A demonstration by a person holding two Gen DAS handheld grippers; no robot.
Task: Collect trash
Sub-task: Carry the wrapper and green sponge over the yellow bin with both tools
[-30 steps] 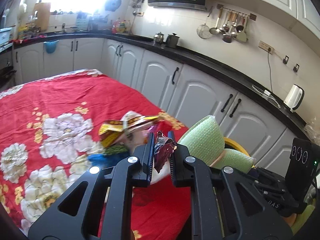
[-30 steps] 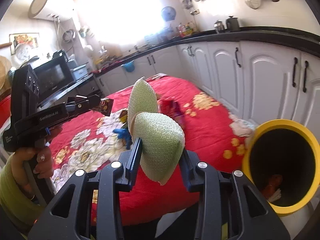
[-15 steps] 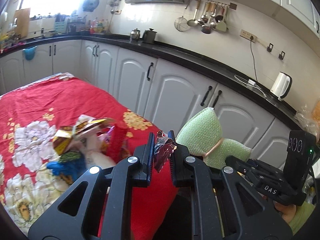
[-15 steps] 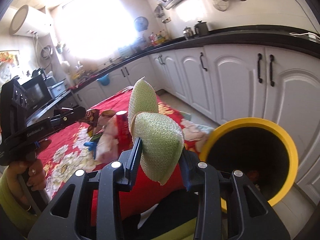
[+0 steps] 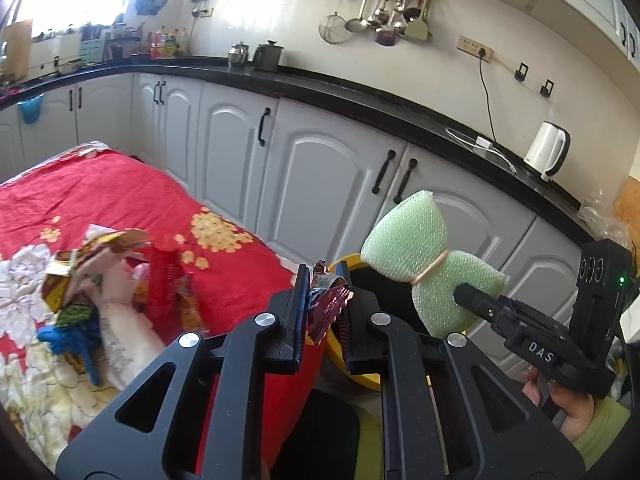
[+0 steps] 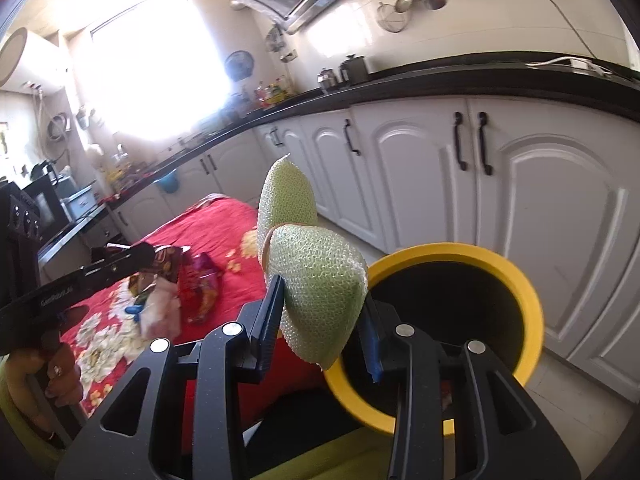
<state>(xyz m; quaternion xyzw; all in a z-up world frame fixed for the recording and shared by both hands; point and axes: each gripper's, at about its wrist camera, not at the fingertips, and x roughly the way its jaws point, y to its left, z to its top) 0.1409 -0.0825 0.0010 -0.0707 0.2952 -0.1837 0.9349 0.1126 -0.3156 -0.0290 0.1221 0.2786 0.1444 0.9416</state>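
Trash rides in both grips so it can drop into the yellow bin point(image 6: 532, 320): left gripper point(image 5: 323, 280) clamps a crumpled foil wrapper point(image 5: 326, 304) near the rim; right gripper point(image 6: 322, 300) pinches green foam netting point(image 6: 316, 280) just beside the opening.

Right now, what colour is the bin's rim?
Yellow; the bin shows best in the right wrist view.

Both grippers, the left gripper point(image 5: 323, 312) and right gripper point(image 6: 322, 328), are matte black with triangular cut-outs, silver round screws and blue-edged finger pads, white lettering along their sides, gripped by bare hands in yellow-green sleeves.
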